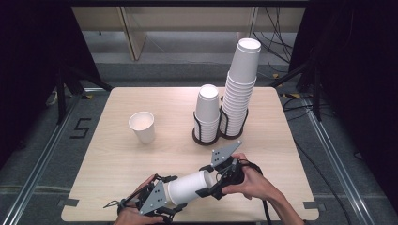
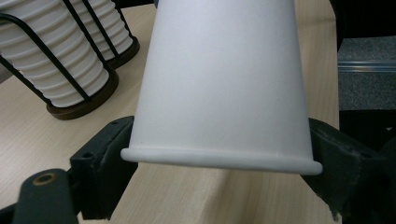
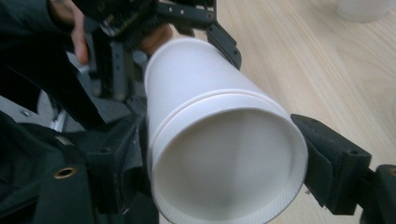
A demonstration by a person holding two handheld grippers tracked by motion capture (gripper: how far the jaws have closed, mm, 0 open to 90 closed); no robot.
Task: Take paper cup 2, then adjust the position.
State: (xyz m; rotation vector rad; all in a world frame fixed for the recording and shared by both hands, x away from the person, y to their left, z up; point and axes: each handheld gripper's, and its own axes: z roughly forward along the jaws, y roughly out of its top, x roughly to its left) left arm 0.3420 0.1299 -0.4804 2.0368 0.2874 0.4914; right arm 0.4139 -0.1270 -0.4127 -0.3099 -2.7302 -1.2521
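Held a white paper cup (image 1: pixel 187 187) level just above the near edge of the table (image 1: pixel 117 159), between both tools and slightly right of centre. Left gripper (image 1: pixel 170 194) pinched on the cup's left end, jaws pressed against both sides. Right gripper (image 1: pixel 210 180) clamped across the open mouth at the cup's right end, one black jaw on each side of the rim. In the right gripper view, showed a second rim line just behind the first, so probably two cups nested, though could not be told for sure.

Stood well apart, farther back: a lone upright cup (image 1: pixel 142 126) to the left, and a black wire holder (image 1: pixel 206 137) right of centre carrying a short stack (image 1: pixel 207 110) and a tall stack (image 1: pixel 241 79) of upturned cups.

Judged light, thin-walled and easily crushed; smooth sides likely slippery under the pads. Best taken at the rolled rim or at the base, where the paper is stiffest, and not at mid-wall, which would buckle. Needed only a gentle squeeze. If indeed nested, called for a straight pull along the cup's axis, since twisting or hard pressing would jam the walls together or dent them.
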